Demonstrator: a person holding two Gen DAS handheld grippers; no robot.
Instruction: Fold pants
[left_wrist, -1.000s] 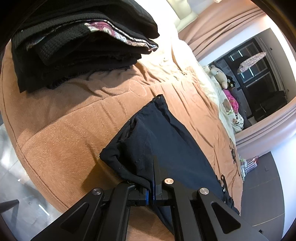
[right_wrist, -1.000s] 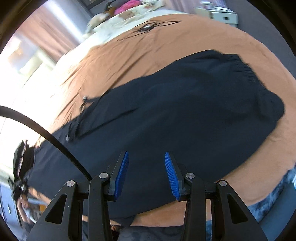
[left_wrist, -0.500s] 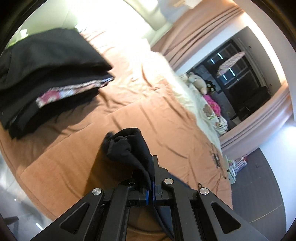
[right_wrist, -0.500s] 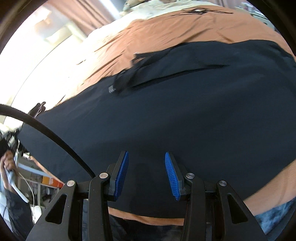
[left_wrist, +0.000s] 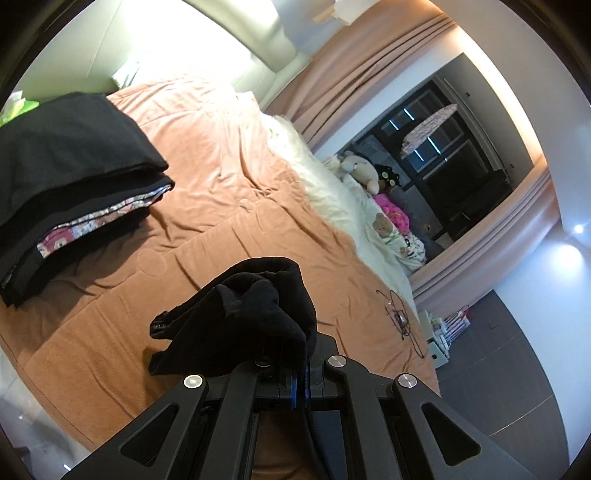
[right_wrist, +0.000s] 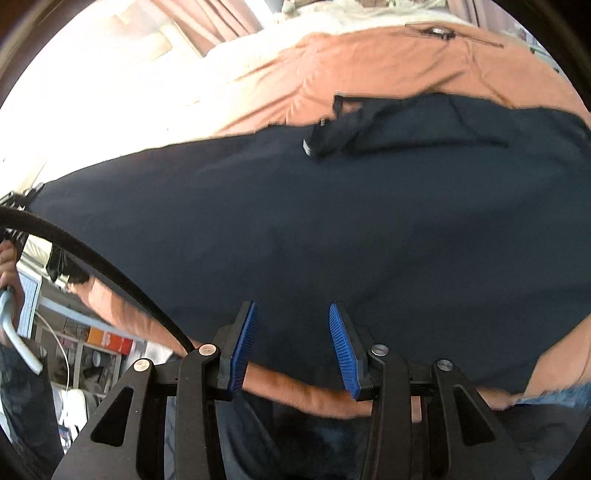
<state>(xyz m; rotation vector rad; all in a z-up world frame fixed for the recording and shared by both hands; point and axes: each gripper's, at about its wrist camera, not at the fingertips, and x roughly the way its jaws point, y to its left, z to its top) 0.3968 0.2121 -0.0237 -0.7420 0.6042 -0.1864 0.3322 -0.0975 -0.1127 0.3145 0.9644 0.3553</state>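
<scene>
Lifting pants (left_wrist: 258, 306) higher, left gripper (left_wrist: 300, 384) clamped

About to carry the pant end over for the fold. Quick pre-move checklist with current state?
1. Left gripper shut on the pants: ok.
2. Held end raised off the bedspread: ok.
3. Right gripper open, nothing between its pads: ok.
4. Pants lie flat under the right gripper: ok, apart from a loose flap near the far edge.
5. Stack of folded clothes apart from the lifted end: ok.
6. Both layers caught in the left gripper: cannot tell.
</scene>
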